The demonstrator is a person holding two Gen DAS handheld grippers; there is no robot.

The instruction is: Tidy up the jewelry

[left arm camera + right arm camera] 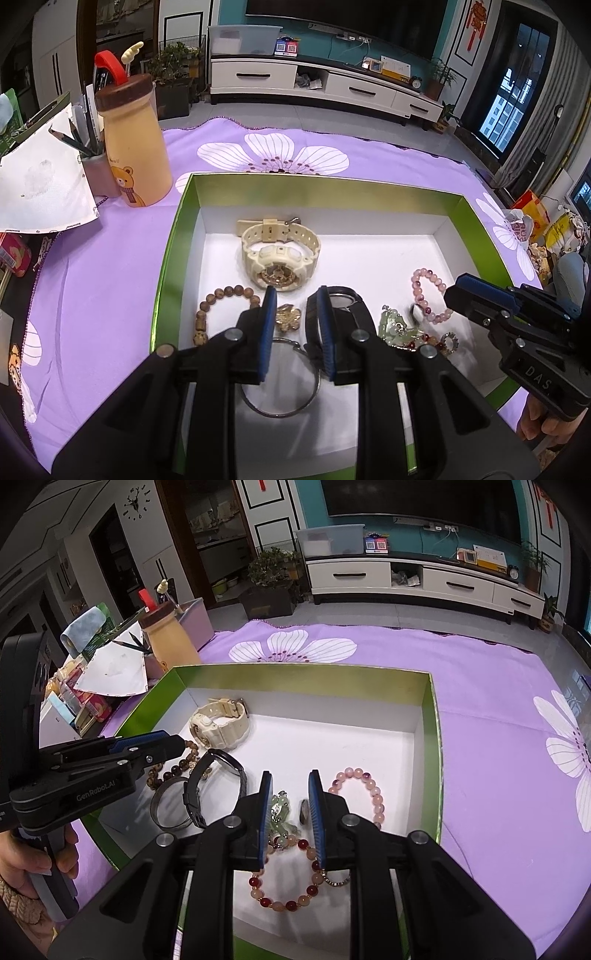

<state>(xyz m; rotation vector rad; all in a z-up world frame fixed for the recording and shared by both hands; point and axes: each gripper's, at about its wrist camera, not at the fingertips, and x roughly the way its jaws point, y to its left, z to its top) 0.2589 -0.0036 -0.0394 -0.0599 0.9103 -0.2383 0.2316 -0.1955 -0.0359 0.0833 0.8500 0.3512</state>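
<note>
A green box (173,236) (432,716) with a white floor holds the jewelry. In it lie a cream watch (279,254) (219,723), a brown wooden bead bracelet (225,295), a gold brooch (288,317), a black watch (218,779), a silver bangle (280,391) (170,808), a pink bead bracelet (430,295) (364,794), a green jade charm (395,325) (280,812) and a red and peach bead bracelet (288,878). My left gripper (293,317) is open over the brooch. My right gripper (290,805) (476,295) is open over the jade charm, empty.
The box sits on a purple flowered cloth (110,295) (498,738). A cream bear bottle (135,147) (170,635), a pencil cup (98,170) and a white paper (40,192) stand at the left. Snack packs (85,705) lie beyond the cloth's left edge.
</note>
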